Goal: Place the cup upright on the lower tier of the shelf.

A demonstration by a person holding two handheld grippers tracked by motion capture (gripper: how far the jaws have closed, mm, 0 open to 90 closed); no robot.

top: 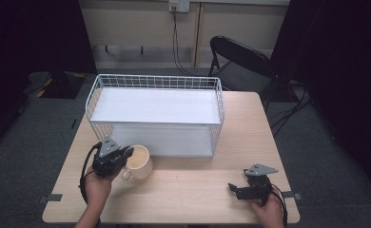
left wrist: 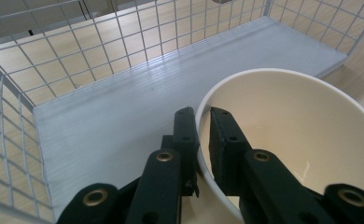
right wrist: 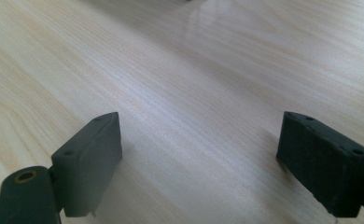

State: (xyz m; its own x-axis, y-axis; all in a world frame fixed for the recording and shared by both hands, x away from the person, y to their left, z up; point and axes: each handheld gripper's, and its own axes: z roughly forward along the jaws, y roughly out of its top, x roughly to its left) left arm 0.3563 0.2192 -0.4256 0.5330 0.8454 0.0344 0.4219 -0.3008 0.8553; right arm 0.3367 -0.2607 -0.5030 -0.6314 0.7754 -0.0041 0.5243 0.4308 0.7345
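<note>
The left hand-held gripper is clamped on the rim of a cream mug, one jaw inside and one outside, with the wire rack just ahead of it. The right hand-held gripper hangs over bare tabletop, jaws spread wide.

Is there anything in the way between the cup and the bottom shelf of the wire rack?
Nothing visible is. The left gripper is shut on the cup, pinching its rim. The cup sits just in front of the wire rack, whose near side is open, and the lower shelf ahead looks bare.
</note>
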